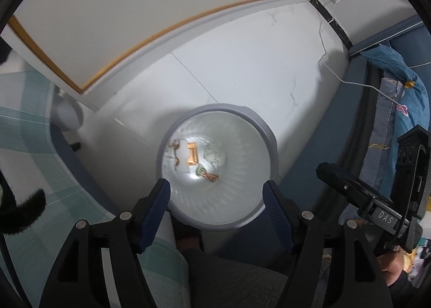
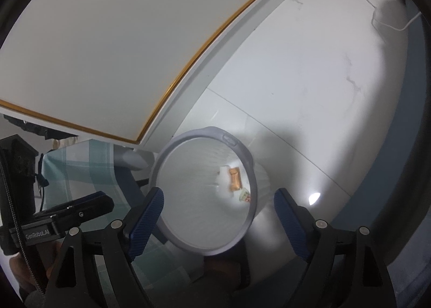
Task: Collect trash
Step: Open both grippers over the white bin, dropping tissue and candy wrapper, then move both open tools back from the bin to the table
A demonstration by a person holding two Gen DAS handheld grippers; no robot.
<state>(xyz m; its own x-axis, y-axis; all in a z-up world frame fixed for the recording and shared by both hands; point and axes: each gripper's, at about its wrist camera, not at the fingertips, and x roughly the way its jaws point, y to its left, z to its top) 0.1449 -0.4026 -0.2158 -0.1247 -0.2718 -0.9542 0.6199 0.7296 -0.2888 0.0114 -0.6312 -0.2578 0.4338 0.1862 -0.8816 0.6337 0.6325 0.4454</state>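
Observation:
A white trash bin with a grey rim [image 1: 267, 133] stands on the white tile floor. At its bottom lie an orange wrapper [image 1: 192, 153], a patterned wrapper [image 1: 209, 175], crumpled white paper [image 1: 214, 156] and small brown bits. My left gripper [image 1: 216, 185] hangs open straight above the bin's mouth, with nothing between its blue pads. In the right wrist view the same bin rim [image 2: 243, 151] appears with the orange wrapper [image 2: 233, 178] inside. My right gripper [image 2: 219, 195] is open over it and holds nothing.
A green checked cloth [image 1: 27, 133] lies left of the bin, and blue bedding [image 1: 404, 87] with a white cable [image 1: 350, 82] is to the right. A white cabinet with orange trim [image 1: 107, 11] backs the floor. A person's dark trouser leg [image 1: 229, 275] is below the bin.

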